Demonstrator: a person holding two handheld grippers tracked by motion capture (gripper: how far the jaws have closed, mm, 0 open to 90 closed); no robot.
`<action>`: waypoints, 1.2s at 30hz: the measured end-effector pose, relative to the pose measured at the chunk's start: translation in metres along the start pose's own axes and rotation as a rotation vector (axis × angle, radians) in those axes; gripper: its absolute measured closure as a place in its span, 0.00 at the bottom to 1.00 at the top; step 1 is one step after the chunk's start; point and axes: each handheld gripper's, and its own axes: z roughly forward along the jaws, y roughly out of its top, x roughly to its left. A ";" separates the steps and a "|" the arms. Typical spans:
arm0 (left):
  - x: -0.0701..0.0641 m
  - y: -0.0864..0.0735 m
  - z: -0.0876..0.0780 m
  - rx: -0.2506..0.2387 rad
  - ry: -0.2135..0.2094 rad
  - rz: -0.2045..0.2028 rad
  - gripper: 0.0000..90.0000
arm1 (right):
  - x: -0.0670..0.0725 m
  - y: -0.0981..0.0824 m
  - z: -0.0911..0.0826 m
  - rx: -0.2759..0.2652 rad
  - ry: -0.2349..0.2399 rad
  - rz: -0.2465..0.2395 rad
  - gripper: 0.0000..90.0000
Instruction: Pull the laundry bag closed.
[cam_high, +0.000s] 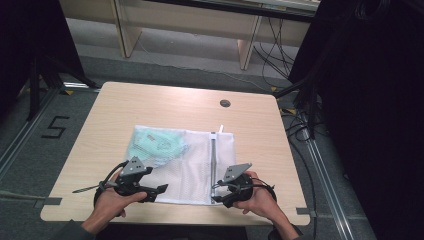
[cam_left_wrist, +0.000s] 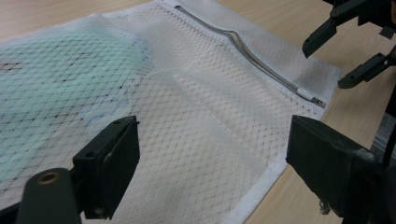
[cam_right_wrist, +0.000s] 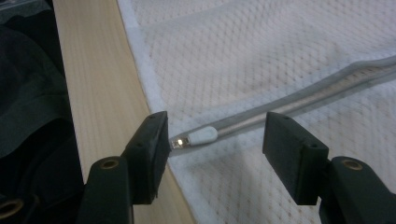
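Observation:
A white mesh laundry bag lies flat on the wooden table, with a mint-green garment inside its left part. A grey zipper runs along the bag's right side toward the near edge. My right gripper stands open at that near end, with the zipper's white pull tab between its jaws; the right pad is clear of it. My left gripper is open too, low over the bag's near edge, nothing between its pads. The right gripper appears in the left gripper view at top right.
A round cable hole sits near the table's far edge. The bag's near hem lies close to the table's front edge. Black stands and cables are on the floor at the right, and a floor mark "5" at the left.

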 end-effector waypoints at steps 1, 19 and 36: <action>0.000 0.000 0.000 0.004 -0.004 0.002 0.19 | -0.001 0.001 0.002 0.014 0.015 -0.001 0.47; 0.000 0.001 0.000 0.002 -0.005 0.001 0.19 | 0.003 0.011 0.029 0.142 0.083 -0.074 0.51; 0.000 0.001 0.000 -0.001 -0.009 0.021 0.19 | 0.007 0.014 0.024 0.171 0.089 -0.110 0.62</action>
